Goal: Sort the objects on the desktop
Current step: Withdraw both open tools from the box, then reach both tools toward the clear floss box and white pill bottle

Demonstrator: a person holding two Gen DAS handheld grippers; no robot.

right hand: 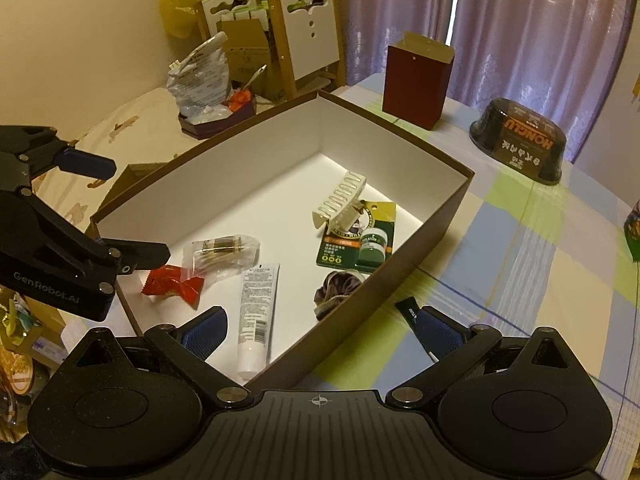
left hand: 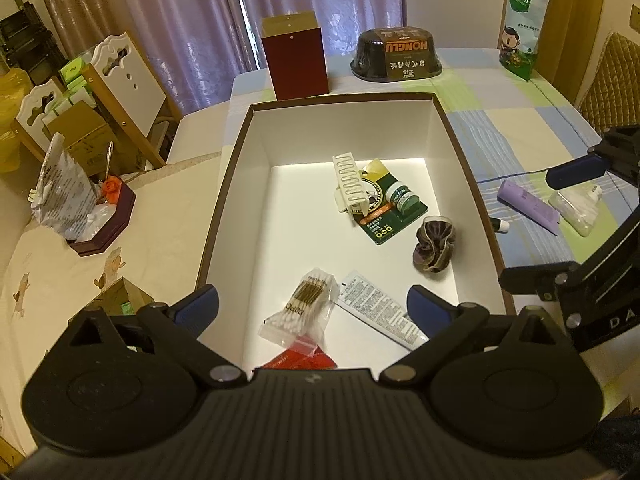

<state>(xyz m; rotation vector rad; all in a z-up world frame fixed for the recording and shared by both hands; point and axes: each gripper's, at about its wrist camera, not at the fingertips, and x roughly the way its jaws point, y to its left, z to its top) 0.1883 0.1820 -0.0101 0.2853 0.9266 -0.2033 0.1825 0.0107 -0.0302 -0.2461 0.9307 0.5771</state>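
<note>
Both the left gripper (left hand: 312, 304) and right gripper (right hand: 320, 324) hover with fingers spread and empty over the box (left hand: 456, 128), which already collects several sorted items, while the purple tube (left hand: 528, 206) waits on the counter (left hand: 520, 128) to its right.

Checked tablecloth (left hand: 520, 120) carries brown box (left hand: 224, 208), purple tube (left hand: 528, 206)

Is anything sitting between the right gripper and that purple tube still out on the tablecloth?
Nothing visible. In the left wrist view the right gripper, jaws open, hangs over the purple tube, which lies on the tablecloth outside the box, beside a clear packet.
</note>
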